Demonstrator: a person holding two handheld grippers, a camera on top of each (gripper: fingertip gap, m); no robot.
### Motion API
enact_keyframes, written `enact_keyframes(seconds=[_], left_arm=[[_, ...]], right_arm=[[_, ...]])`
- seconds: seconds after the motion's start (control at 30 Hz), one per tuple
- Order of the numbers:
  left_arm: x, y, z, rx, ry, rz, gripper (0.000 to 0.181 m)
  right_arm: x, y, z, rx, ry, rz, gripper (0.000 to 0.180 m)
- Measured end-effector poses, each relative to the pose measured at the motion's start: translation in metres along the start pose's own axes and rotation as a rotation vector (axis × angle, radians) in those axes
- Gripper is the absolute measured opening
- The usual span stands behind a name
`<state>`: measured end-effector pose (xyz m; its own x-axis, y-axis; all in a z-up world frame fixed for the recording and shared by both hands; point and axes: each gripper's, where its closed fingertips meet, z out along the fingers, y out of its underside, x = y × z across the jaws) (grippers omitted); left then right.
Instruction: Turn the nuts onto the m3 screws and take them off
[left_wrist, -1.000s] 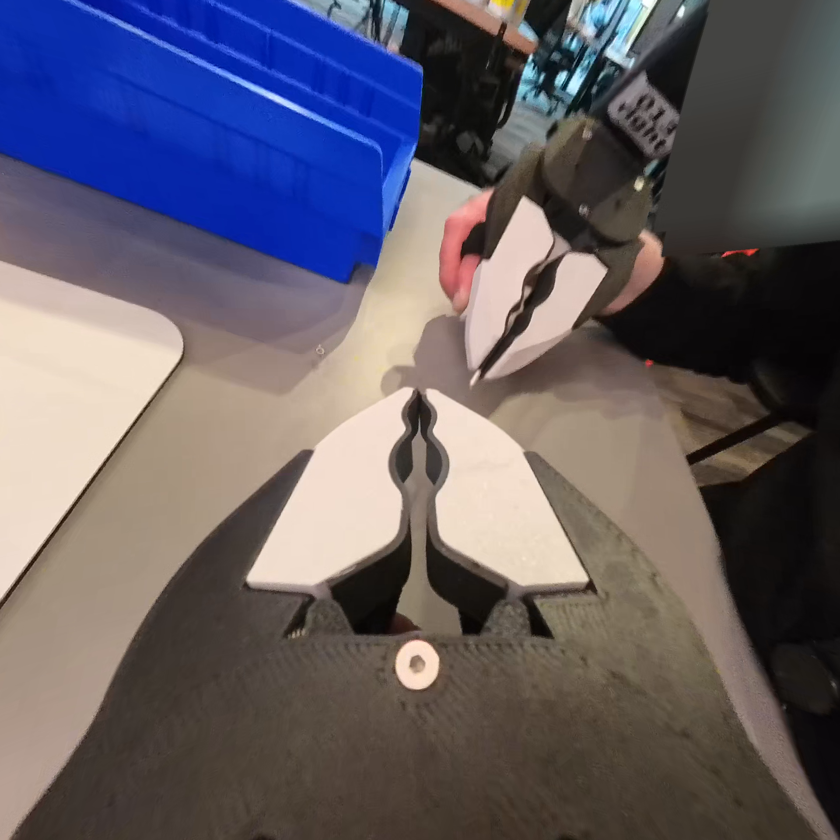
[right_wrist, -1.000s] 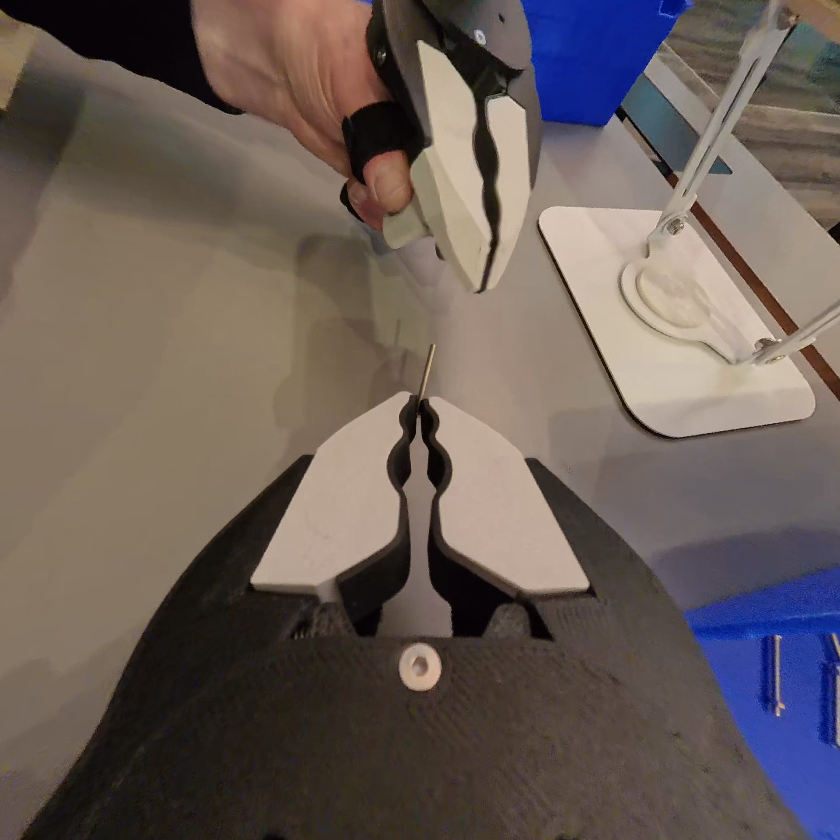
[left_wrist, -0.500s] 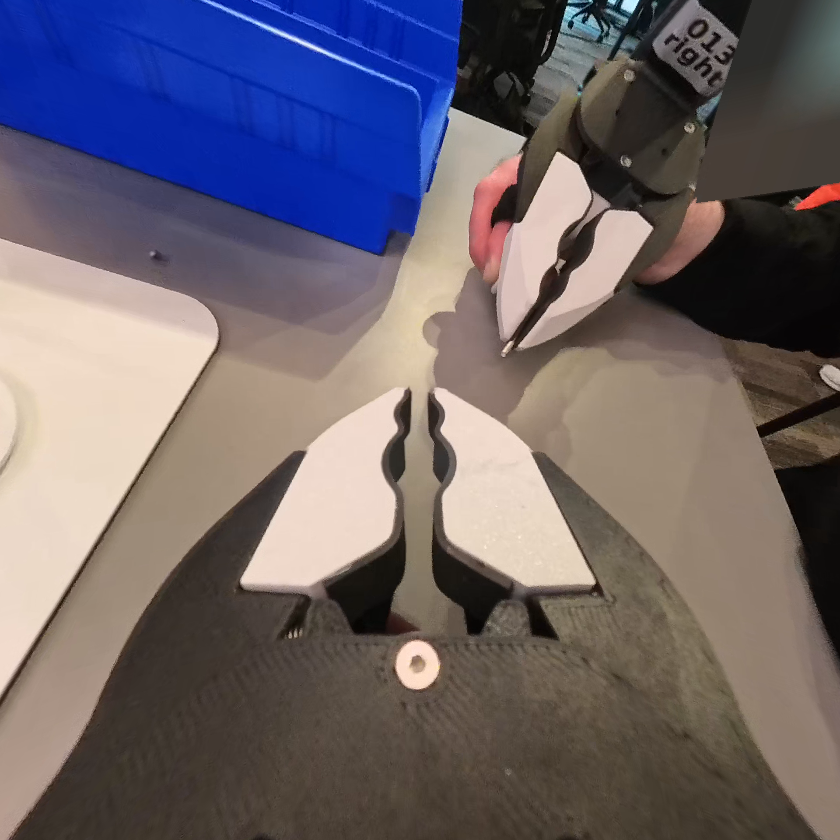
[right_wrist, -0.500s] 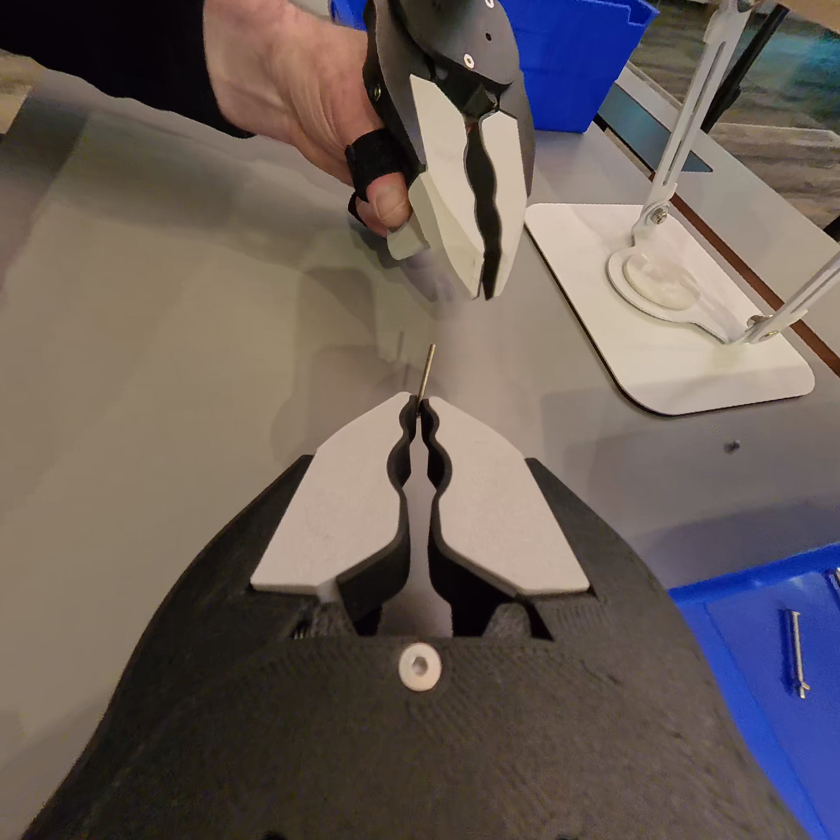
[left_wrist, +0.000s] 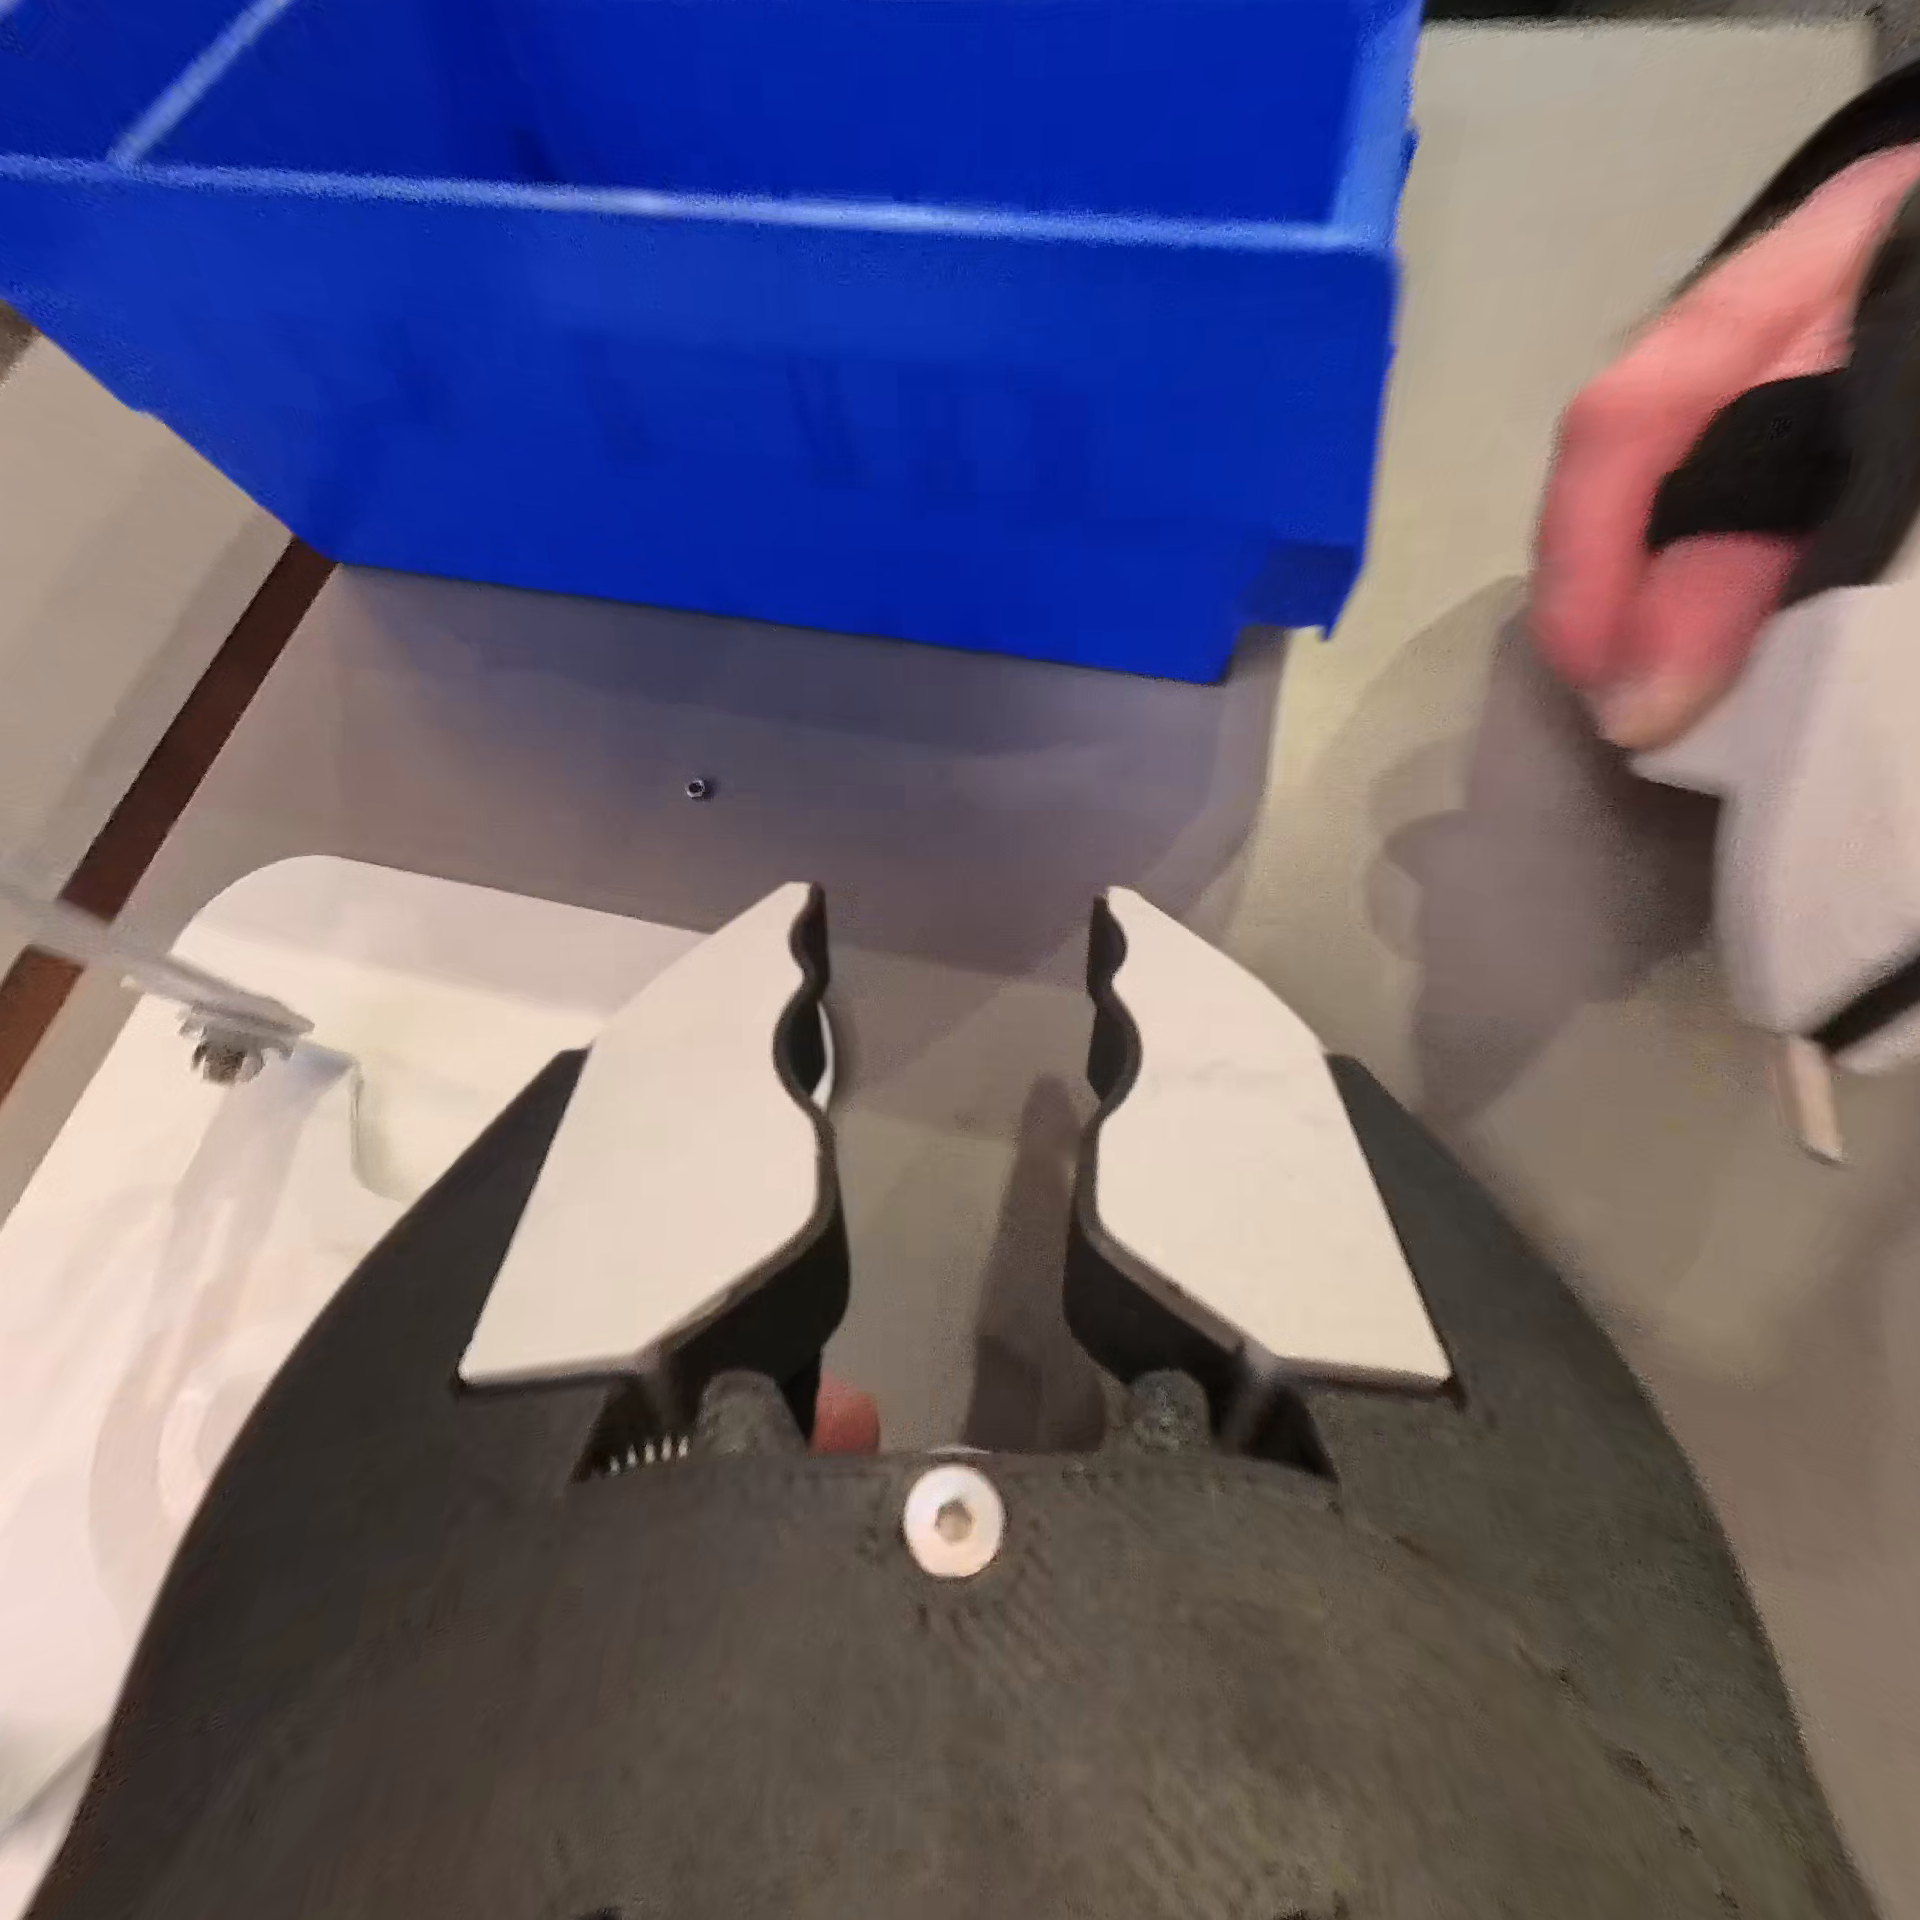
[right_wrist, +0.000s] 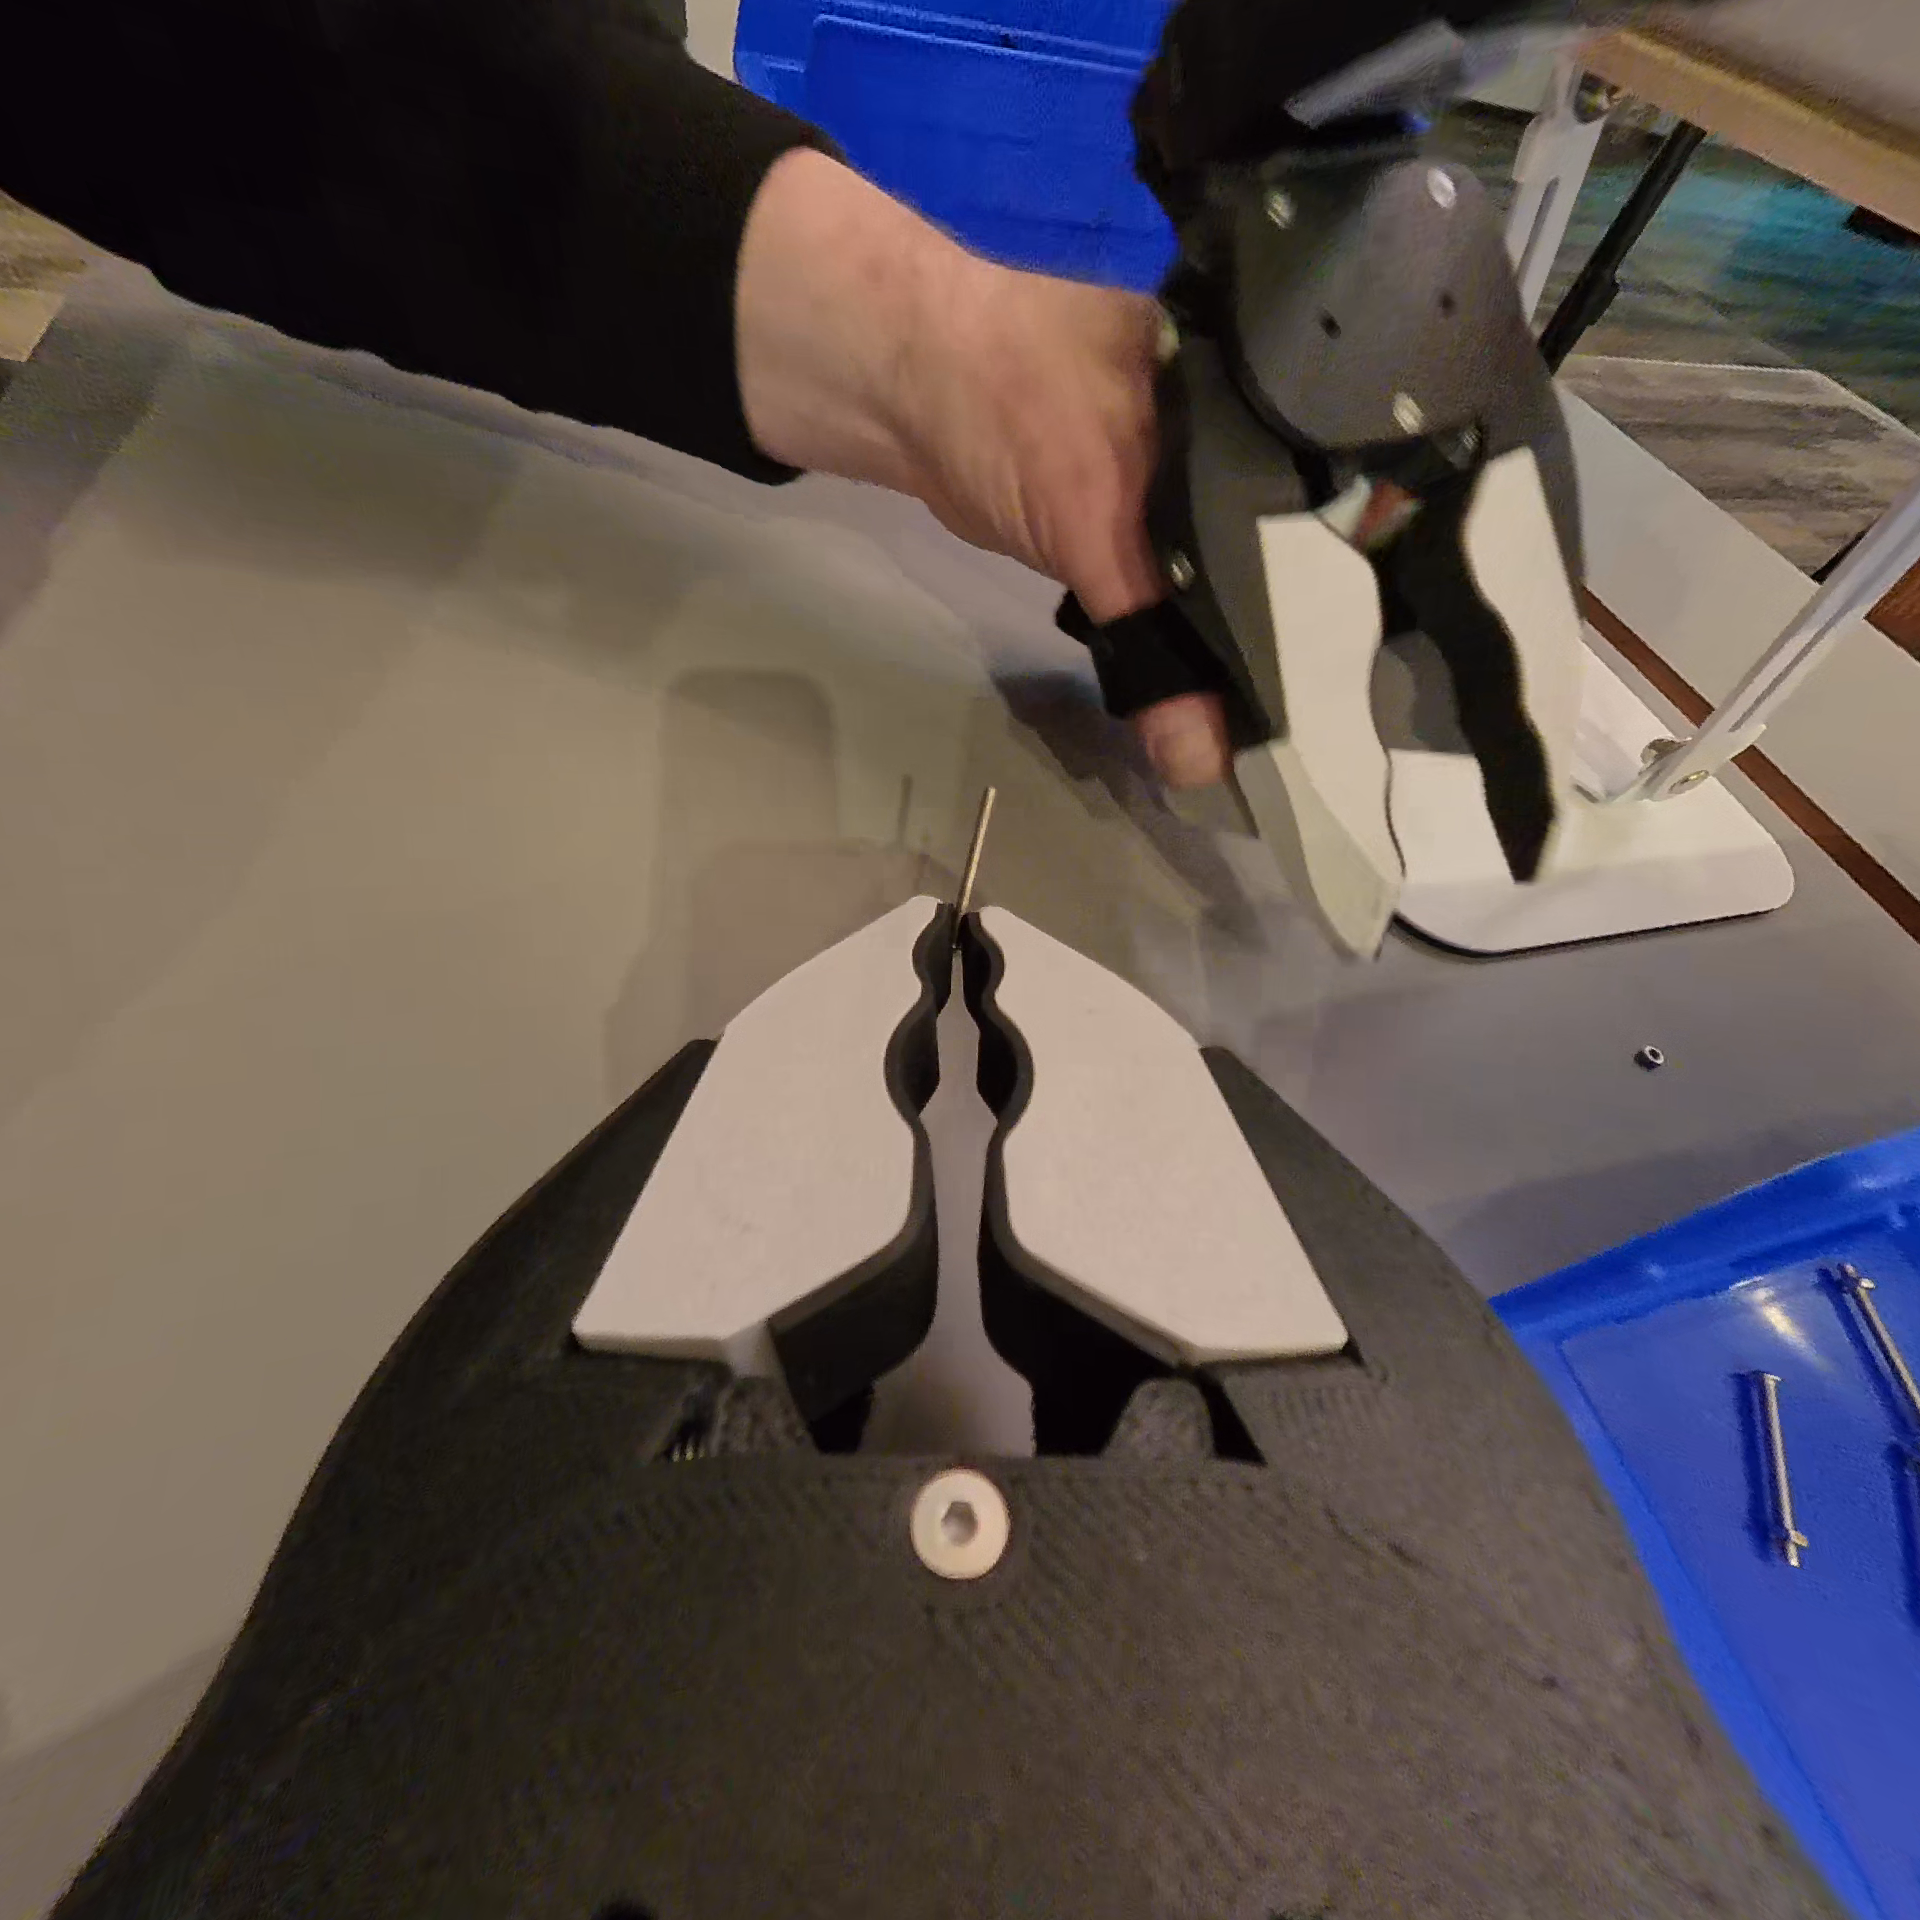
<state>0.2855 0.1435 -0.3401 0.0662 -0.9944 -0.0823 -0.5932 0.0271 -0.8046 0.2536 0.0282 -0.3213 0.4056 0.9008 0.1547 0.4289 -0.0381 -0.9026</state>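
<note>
My right gripper (right_wrist: 958, 914) is shut on a thin M3 screw (right_wrist: 977, 847) whose shaft sticks out past the tips, above the grey table. The screw also shows blurred in the left wrist view (left_wrist: 1813, 1099), under the right gripper (left_wrist: 1829, 1039) at the right edge. My left gripper (left_wrist: 956, 909) is open and empty; in the right wrist view it (right_wrist: 1455, 883) hovers over the table to the right. A small dark nut (left_wrist: 698, 789) lies on the table ahead of the left gripper, in front of a blue bin (left_wrist: 727, 416). The nut also shows in the right wrist view (right_wrist: 1649, 1061).
A white base plate (left_wrist: 260, 1091) with a metal stand lies at the left; it also shows in the right wrist view (right_wrist: 1621, 873). A second blue bin (right_wrist: 1714, 1403) at the lower right holds several long screws (right_wrist: 1771, 1465). A person's hand (right_wrist: 935, 395) holds the left gripper. To the small dark nut (left_wrist: 698, 789): left tips about 8 cm, right tips about 20 cm.
My left gripper has opened and swung left toward the blue bin and the nut on the table. My right gripper stays shut on the screw.
</note>
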Motion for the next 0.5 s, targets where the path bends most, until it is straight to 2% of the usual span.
enact_keyframes(seconds=[0.03,0.2,0.37,0.5], left_arm=[[-0.003,0.001,0.009,-0.032,0.009,0.000,0.052],[-0.019,-0.012,0.038,-0.053,0.026,-0.004,0.057],[-0.028,-0.007,0.056,-0.145,0.028,0.012,0.067],[-0.028,-0.001,0.061,-0.196,0.044,0.001,0.066]], right_arm=[[0.000,-0.001,-0.001,0.005,-0.003,0.002,0.002],[-0.001,-0.002,-0.003,0.025,-0.016,0.007,0.002],[-0.002,-0.002,-0.005,0.027,-0.024,0.007,0.002],[-0.003,-0.002,-0.005,0.025,-0.027,0.005,0.002]])
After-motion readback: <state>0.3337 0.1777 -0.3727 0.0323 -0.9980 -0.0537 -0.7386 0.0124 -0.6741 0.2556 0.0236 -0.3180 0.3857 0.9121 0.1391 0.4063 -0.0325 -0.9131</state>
